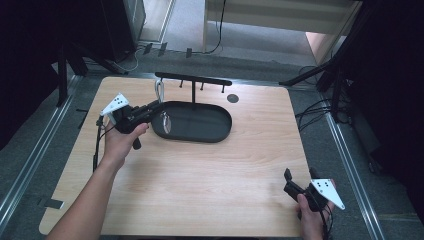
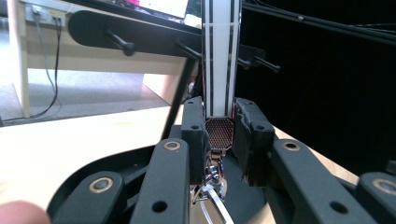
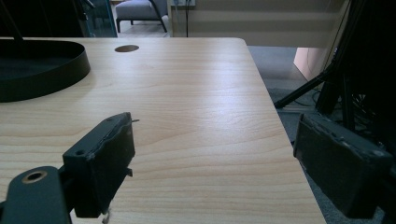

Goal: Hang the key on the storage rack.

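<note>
1. High view shows a pale wood-grain counter with rounded corners, standing on grey carpet between two metal floor rails that run along its left and right sides.
2. At about 12 o'clock on the counter sits a black oval tray, and from its far rim rises a black rack, a post topped by a crossbar with short pegs.
3. A small round grommet hole lies in the counter near 1 o'clock, just beyond the tray.
4. The left gripper reaches in at about 10 o'clock over the tray's left end, its jaws closed on a white strap with dark stripes; a metal clasp hangs at the strap's lower end, over the tray.
5. In the left gripper view the strap runs straight up between the pads, in front of the rack's pegs.
6. The right gripper rests at about 5 o'clock near the counter's near right corner, jaws wide apart with only bare wood between them.
7. Beyond the counter at 12 o'clock stand a light wooden desk and trailing cables; dark stands and more cables crowd the 3 o'clock side, and the left of the room is in deep shadow.
</note>
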A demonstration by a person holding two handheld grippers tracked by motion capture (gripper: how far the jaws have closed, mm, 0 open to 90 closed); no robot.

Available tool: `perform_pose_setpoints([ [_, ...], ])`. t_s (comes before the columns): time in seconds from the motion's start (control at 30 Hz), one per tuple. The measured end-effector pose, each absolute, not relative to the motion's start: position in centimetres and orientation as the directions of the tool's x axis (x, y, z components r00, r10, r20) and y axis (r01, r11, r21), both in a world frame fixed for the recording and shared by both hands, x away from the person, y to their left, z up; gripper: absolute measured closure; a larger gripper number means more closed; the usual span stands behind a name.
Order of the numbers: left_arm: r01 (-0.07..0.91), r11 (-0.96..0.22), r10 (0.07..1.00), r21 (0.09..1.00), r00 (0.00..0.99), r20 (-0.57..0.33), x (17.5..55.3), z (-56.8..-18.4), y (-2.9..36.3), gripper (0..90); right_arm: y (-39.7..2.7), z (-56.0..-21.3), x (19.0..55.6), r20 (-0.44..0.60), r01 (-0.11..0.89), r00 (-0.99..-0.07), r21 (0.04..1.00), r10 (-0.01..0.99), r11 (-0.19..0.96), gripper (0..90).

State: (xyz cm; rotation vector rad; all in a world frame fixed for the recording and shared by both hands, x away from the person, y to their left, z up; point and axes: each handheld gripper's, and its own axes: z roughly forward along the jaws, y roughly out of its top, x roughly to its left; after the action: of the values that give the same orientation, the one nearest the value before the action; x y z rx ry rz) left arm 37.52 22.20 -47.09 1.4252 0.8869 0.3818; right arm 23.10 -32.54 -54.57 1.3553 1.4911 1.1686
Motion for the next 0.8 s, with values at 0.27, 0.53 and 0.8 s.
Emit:
perform_pose_setpoints([
  [0.27,0.3,0.17,0.727,0.939,0.605,-0.325,39.4,-47.7,22.3,75.2,-32.6,-54.6,23.1,0.038,0.266,-0.115,0.964,0.993,-0.006,12.0],
  [0.53,0.329,0.191,0.737,0.925,0.574,-0.357,40.4,-48.5,22.4,75.2,-32.6,-54.6,23.1,0.042,0.264,-0.117,0.964,0.992,-0.009,12.0],
  [0.8,0.342,0.217,0.742,0.914,0.551,-0.383,41.0,-49.0,22.6,75.2,-32.6,-54.6,23.1,0.044,0.264,-0.113,0.964,0.993,-0.013,12.0],
])
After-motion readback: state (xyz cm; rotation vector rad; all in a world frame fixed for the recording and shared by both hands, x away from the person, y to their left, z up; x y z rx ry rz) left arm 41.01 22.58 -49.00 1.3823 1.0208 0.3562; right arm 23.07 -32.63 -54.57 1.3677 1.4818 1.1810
